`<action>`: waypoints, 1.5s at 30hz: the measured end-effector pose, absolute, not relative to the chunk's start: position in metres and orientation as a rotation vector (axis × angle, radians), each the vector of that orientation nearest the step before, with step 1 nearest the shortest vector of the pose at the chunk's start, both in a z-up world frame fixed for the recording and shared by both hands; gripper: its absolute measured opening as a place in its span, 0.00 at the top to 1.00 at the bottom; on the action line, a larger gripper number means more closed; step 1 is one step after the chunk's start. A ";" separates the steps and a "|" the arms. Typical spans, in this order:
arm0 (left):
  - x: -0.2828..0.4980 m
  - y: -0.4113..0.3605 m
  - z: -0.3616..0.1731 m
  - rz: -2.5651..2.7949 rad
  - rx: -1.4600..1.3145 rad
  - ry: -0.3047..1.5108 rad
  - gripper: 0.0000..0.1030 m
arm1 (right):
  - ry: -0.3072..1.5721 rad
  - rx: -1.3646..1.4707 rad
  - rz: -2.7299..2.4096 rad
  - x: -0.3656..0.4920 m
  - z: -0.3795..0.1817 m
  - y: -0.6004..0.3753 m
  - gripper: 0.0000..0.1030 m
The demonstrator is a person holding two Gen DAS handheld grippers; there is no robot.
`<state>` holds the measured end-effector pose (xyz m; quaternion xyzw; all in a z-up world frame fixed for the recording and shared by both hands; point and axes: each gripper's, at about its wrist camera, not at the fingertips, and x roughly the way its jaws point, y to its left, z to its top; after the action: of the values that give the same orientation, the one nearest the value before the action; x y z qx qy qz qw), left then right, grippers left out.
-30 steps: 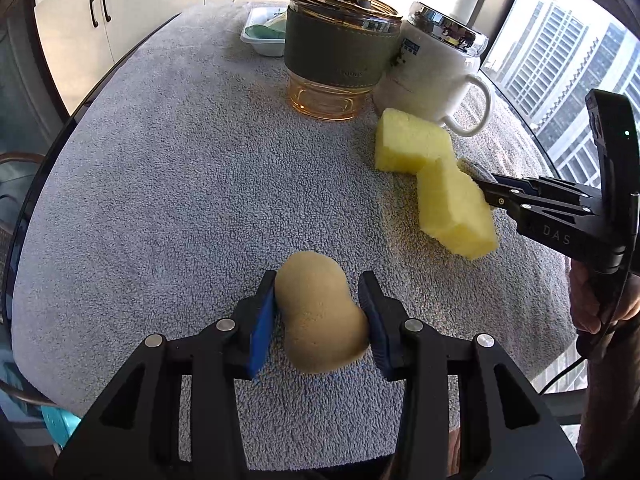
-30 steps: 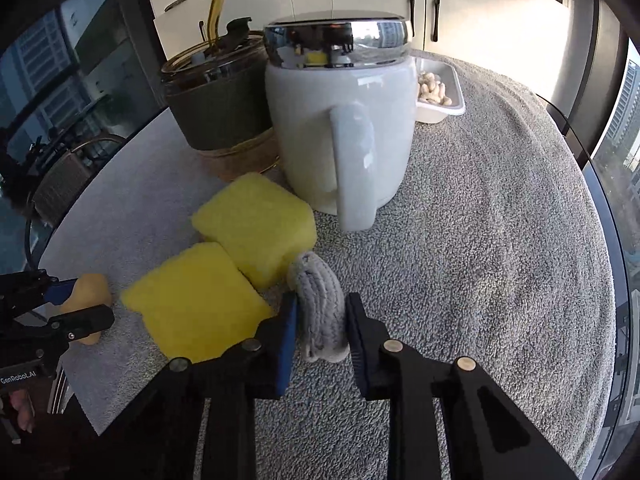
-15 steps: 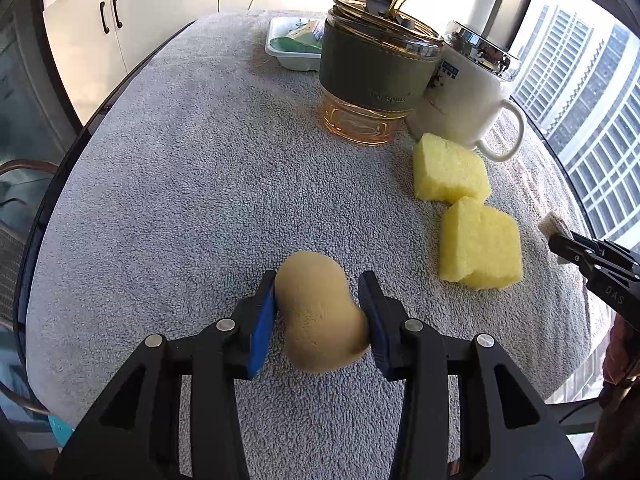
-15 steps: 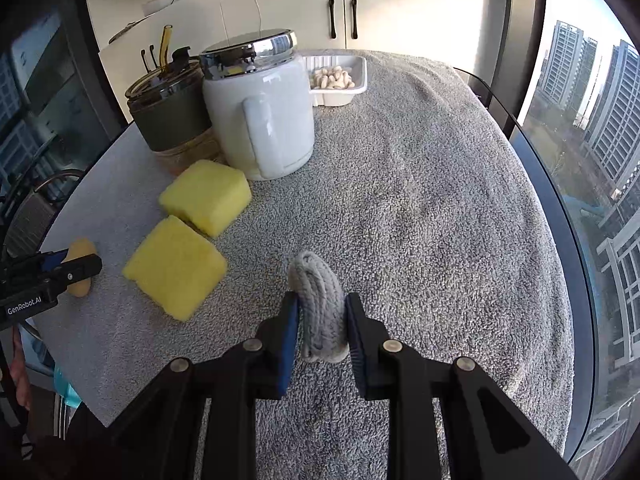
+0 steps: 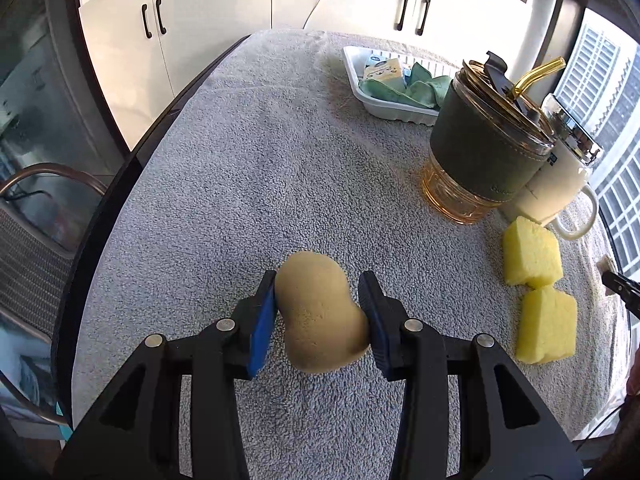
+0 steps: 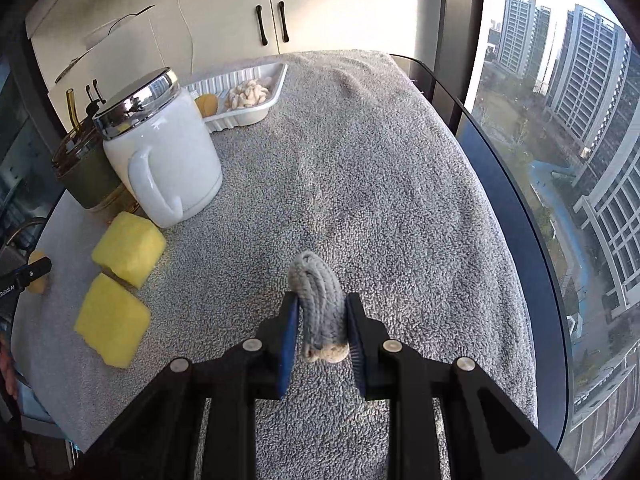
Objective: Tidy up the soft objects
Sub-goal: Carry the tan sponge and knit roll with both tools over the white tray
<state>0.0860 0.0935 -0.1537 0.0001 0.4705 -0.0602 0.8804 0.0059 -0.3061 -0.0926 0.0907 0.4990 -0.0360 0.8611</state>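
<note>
My left gripper [image 5: 318, 312] is shut on a tan gourd-shaped sponge [image 5: 320, 316], held above the grey towel. My right gripper [image 6: 320, 328] is shut on a grey knitted roll [image 6: 320, 304], also held above the towel. Two yellow sponge blocks [image 5: 530, 256] [image 5: 546, 328] lie on the towel at the right of the left wrist view; they show at the left in the right wrist view [image 6: 128, 248] [image 6: 112, 324]. A white tray [image 5: 384, 104] at the far side holds green cloths and a small packet; in the right wrist view its other compartments [image 6: 240, 114] hold pale pieces.
A dark-sleeved amber glass cup with a straw [image 5: 480, 160] and a white lidded mug [image 5: 556, 180] stand on the grey towel [image 5: 260, 184] between the tray and the yellow sponges. The table edge curves along a window [image 6: 520, 208] at right. A chair [image 5: 36, 248] stands at left.
Both grippers have pulled back and risen, each keeping its object. The right gripper has moved away from the yellow sponges and the mug. The tray has come into fuller view.
</note>
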 end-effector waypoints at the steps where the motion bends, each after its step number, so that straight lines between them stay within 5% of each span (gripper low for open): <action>1: 0.090 0.097 -0.154 -0.116 -0.001 0.979 0.63 | 1.050 0.193 -0.081 0.011 -0.094 -0.309 0.75; 26: 0.242 0.109 -0.146 -0.060 0.072 0.905 0.63 | 1.053 0.223 -0.119 0.161 -0.098 -0.346 0.75; 45: 0.337 0.007 -0.109 -0.307 0.161 0.838 0.62 | 0.997 0.158 0.044 0.284 -0.072 -0.294 0.75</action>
<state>0.3367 0.0071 -0.1095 0.0778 0.4048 -0.1485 0.8989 0.2838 -0.2942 -0.0717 0.0755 0.4774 0.0210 0.8752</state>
